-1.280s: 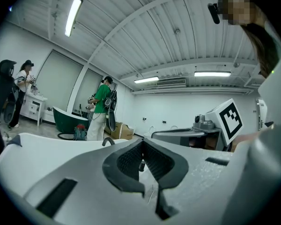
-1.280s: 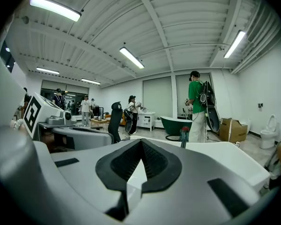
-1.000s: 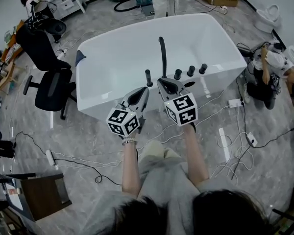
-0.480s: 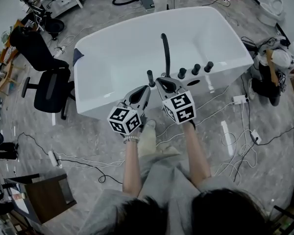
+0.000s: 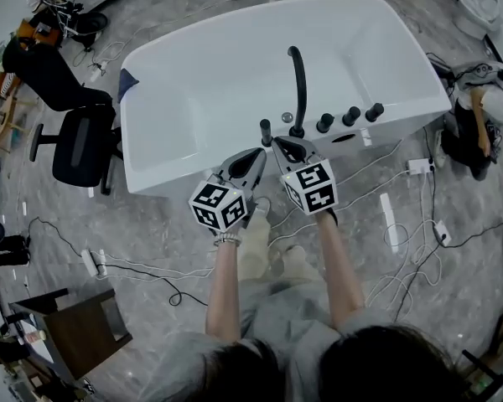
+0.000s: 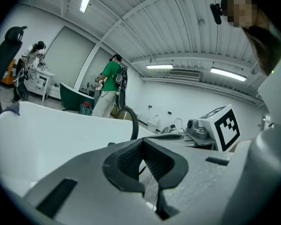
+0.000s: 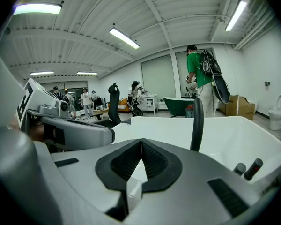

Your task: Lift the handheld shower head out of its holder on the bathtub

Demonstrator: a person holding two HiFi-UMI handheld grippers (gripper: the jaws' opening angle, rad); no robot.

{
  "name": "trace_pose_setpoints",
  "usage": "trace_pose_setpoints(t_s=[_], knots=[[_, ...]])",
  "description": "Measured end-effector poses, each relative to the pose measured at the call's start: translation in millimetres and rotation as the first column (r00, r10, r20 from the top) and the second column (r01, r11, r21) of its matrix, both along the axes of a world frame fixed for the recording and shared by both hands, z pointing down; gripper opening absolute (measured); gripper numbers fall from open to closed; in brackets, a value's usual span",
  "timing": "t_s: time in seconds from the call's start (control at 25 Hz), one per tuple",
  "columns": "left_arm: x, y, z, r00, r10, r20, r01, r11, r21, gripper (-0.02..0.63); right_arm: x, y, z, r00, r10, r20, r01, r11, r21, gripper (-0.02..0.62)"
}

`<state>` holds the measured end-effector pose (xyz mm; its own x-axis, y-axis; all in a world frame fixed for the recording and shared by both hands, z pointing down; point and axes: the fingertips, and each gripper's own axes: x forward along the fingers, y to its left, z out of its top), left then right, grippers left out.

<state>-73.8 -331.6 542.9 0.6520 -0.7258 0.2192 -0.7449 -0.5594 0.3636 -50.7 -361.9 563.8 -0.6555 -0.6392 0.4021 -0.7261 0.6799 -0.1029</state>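
The white bathtub [image 5: 163, 153] fills the upper head view. On its near rim the handheld shower head [image 5: 266, 131] stands upright as a short black post, left of the tall curved black spout [image 5: 298, 82] and three black knobs [image 5: 350, 117]. My left gripper [image 5: 261, 152] is shut and empty, its tips just short of the rim below the shower head. My right gripper [image 5: 279, 142] is beside it, also shut and empty, near the spout's foot. In the left gripper view the pads [image 6: 131, 158] meet; the spout [image 6: 132, 124] rises behind. The right gripper view shows shut pads [image 7: 152, 161] before the spout [image 7: 196, 125].
A black office chair [image 5: 80, 145] stands left of the tub. Cables and a power strip [image 5: 419, 166] lie on the grey floor in front. A person [image 5: 478, 107] sits at the tub's right end. Another person in green [image 7: 199, 71] stands beyond the tub.
Both grippers have come down and forward toward the tub's near rim, staying shut side by side. The tub now sits closer in the head view.
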Motion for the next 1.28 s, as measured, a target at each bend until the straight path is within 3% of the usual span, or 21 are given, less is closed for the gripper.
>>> trace_pose_setpoints(t_s=[0.32,0.56,0.88,1.28], knots=[[-12.8,-23.1,58.3,1.000,-0.016,-0.004,0.015,0.998,-0.061,0.005,-10.7,-28.3,65.6,1.000,-0.012,-0.009,0.011,0.998,-0.058,0.005],[-18.1,-40.1,95.6,1.000,-0.026,-0.007,0.025,0.996,-0.089,0.005,-15.4,-45.7,110.6,1.000,-0.013,-0.016,0.011,0.995,-0.102,0.061],[-23.0,-54.5,127.8,0.999,-0.034,-0.005,0.033,0.993,-0.112,0.005,-30.0,-64.2,146.2,1.000,-0.022,-0.008,0.021,0.992,-0.125,0.129],[-32.7,-63.4,148.0,0.999,-0.048,0.000,0.047,0.991,-0.126,0.005,-42.5,-80.0,168.7,1.000,-0.026,-0.015,0.023,0.992,-0.126,0.141]])
